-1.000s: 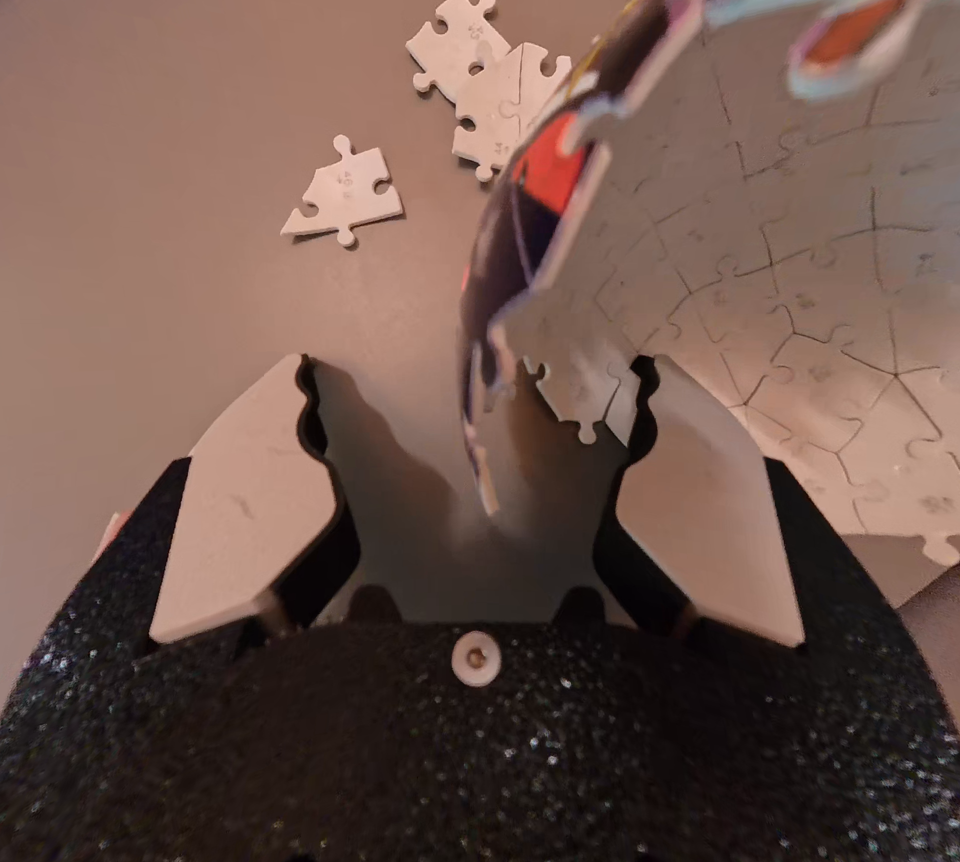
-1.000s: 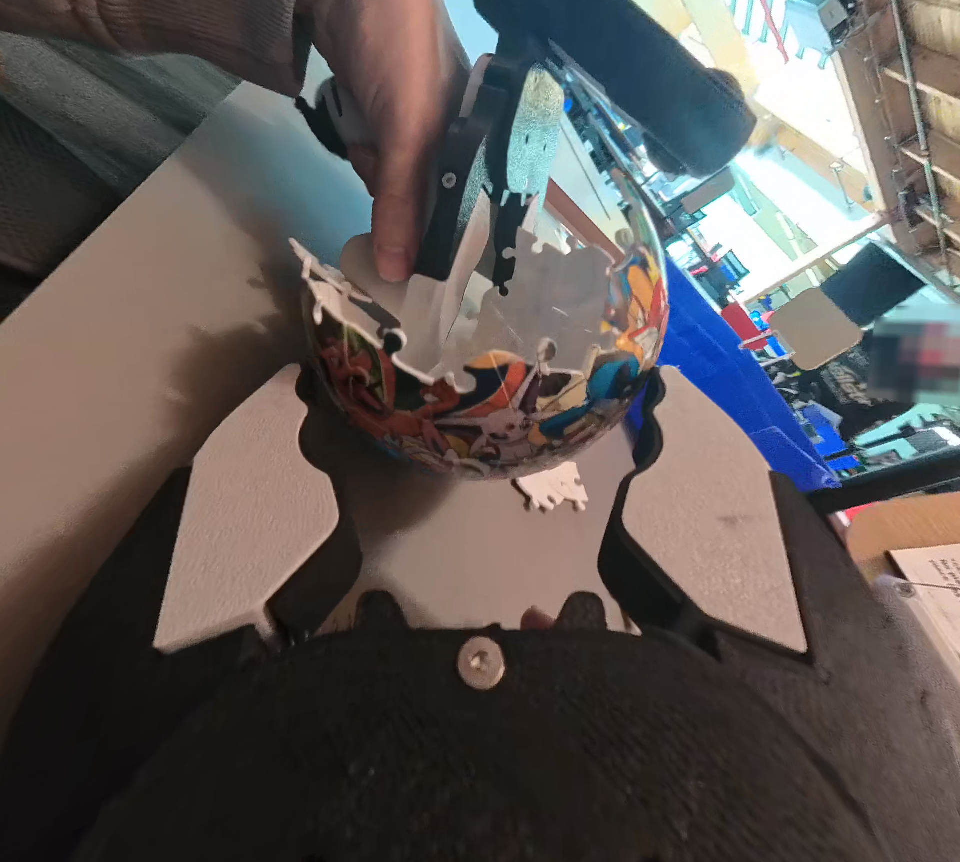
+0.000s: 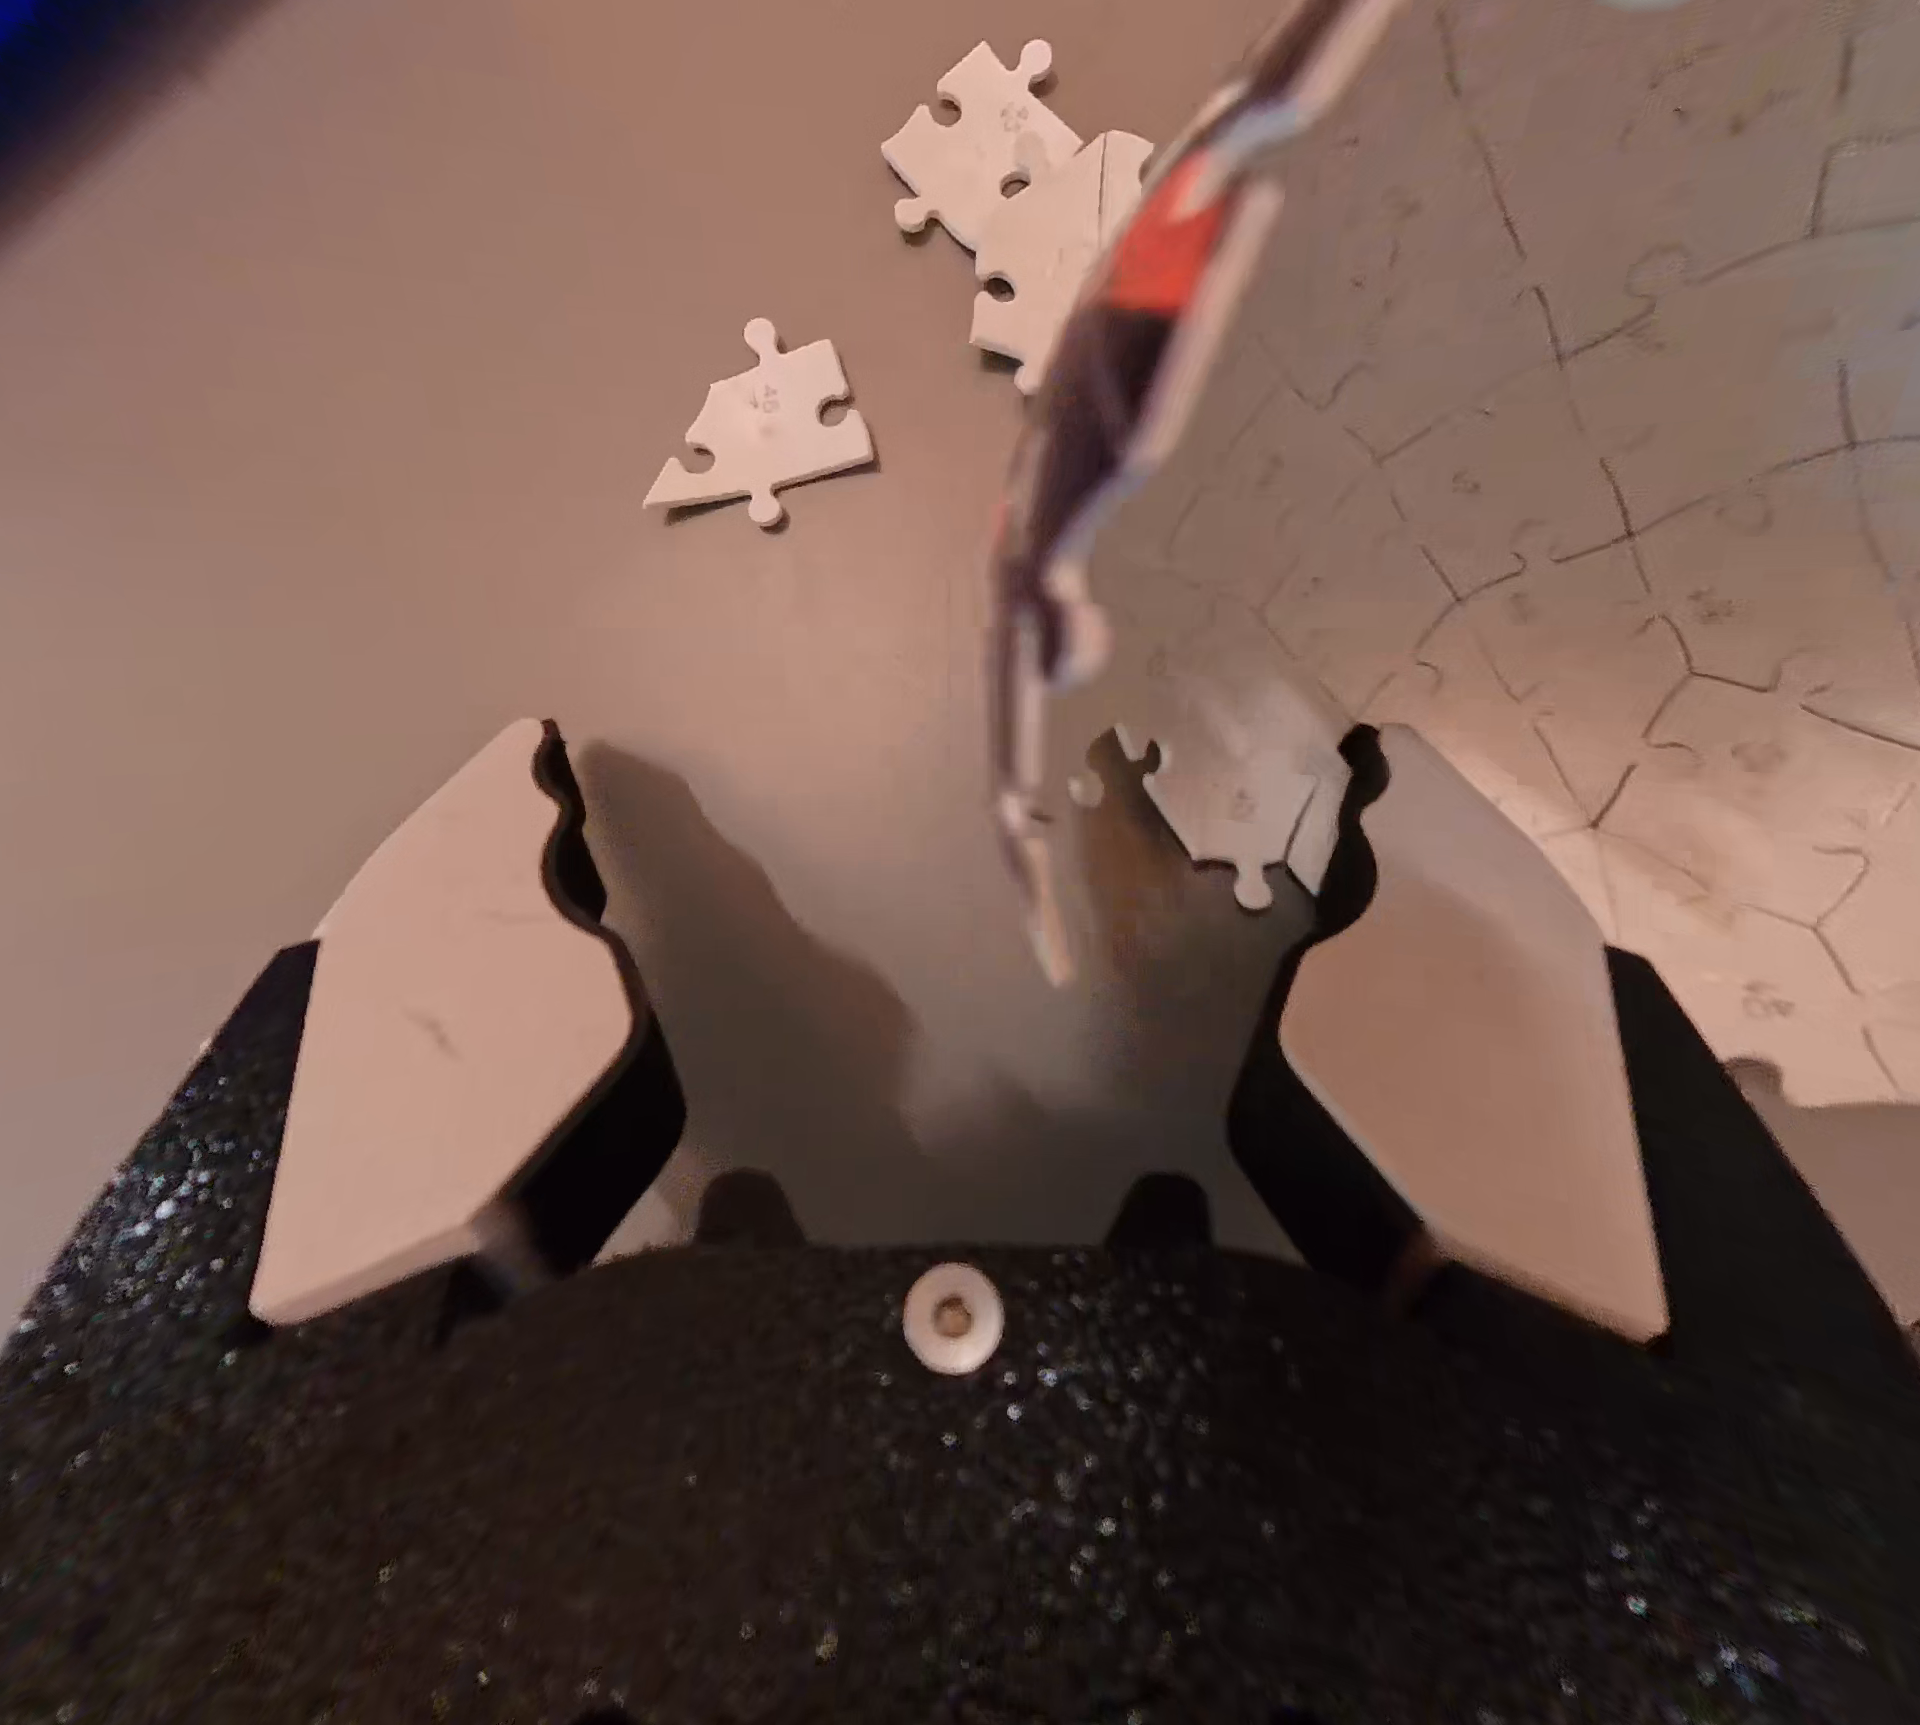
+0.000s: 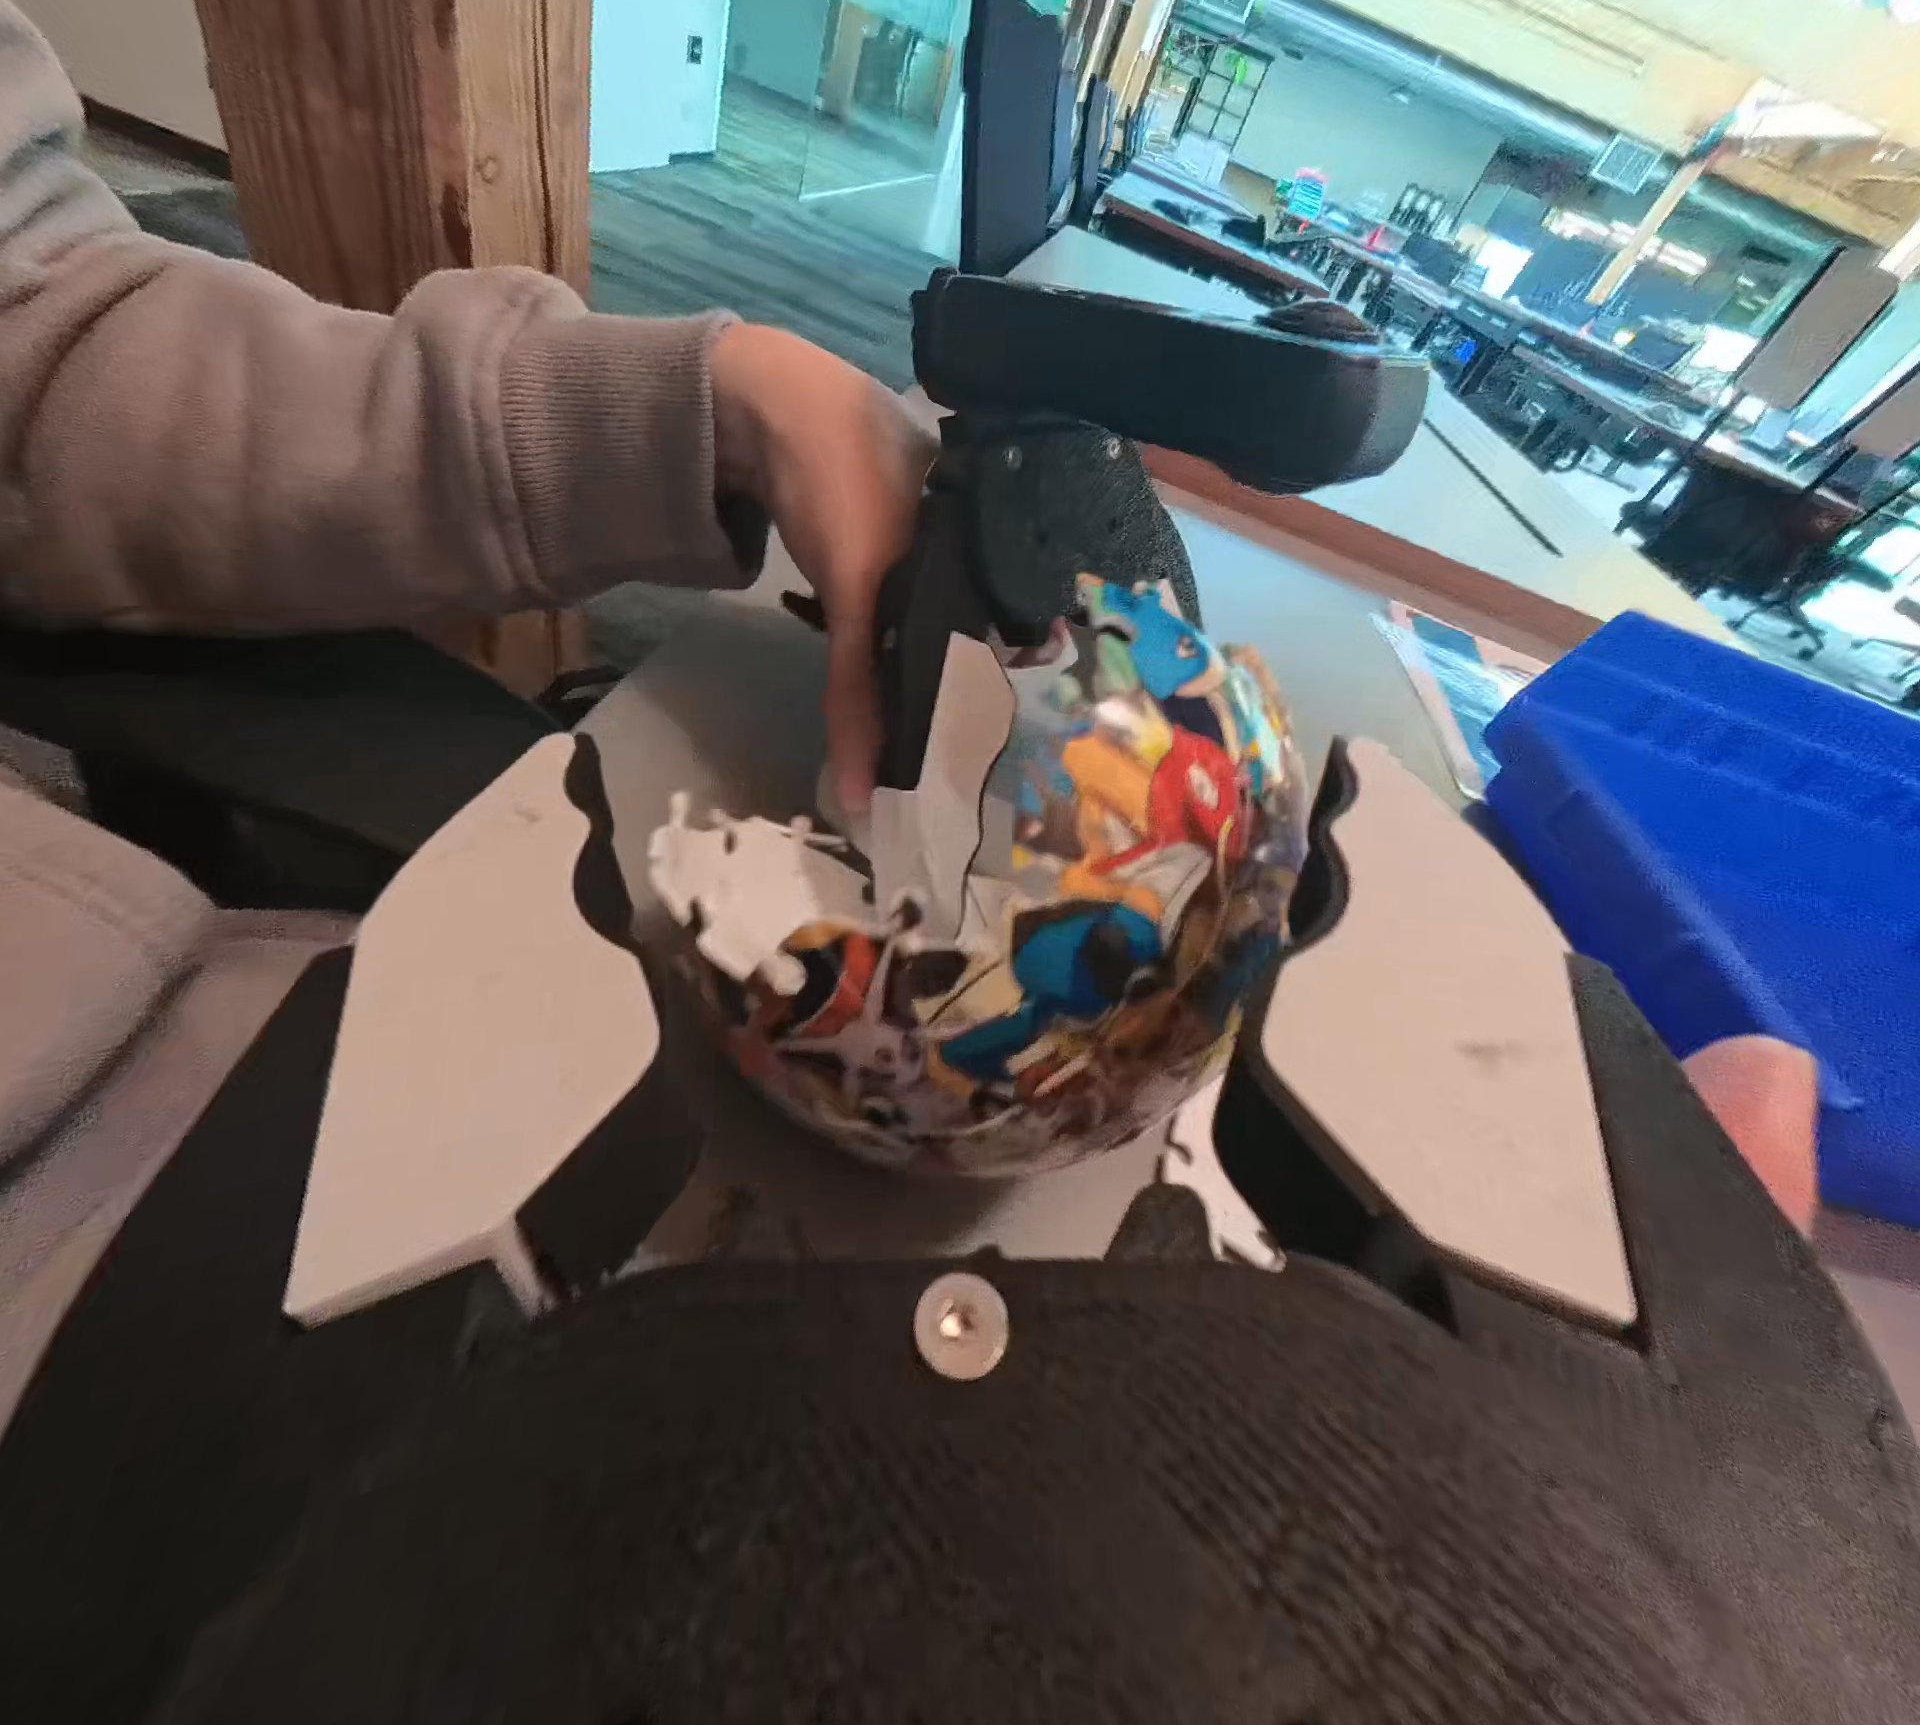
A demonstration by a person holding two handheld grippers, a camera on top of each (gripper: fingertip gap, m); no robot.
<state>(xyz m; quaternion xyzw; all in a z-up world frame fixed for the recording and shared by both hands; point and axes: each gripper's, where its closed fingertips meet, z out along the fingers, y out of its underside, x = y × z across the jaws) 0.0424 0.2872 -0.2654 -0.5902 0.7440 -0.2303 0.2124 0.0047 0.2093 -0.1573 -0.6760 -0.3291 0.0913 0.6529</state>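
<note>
I see the half-built puzzle globe (image 4: 1039,927) resting on the grey table (image 3: 416,325), its open side tilted up toward my left gripper (image 3: 956,802), whose spread fingers straddle the shell's broken rim. My right gripper (image 4: 961,844) brackets the globe, fingers apart; loose white pieces (image 3: 769,428) lie beside it, a blue bin (image 4: 1714,896) to the right.

Your left wrist view is dim and warm-toned; the puzzle globe (image 3: 1558,480) blurs at its near rim, and finger shadows fall on the table (image 3: 416,325). Your right wrist view is daylit, far windows glaring, edges bent and smeared.
</note>
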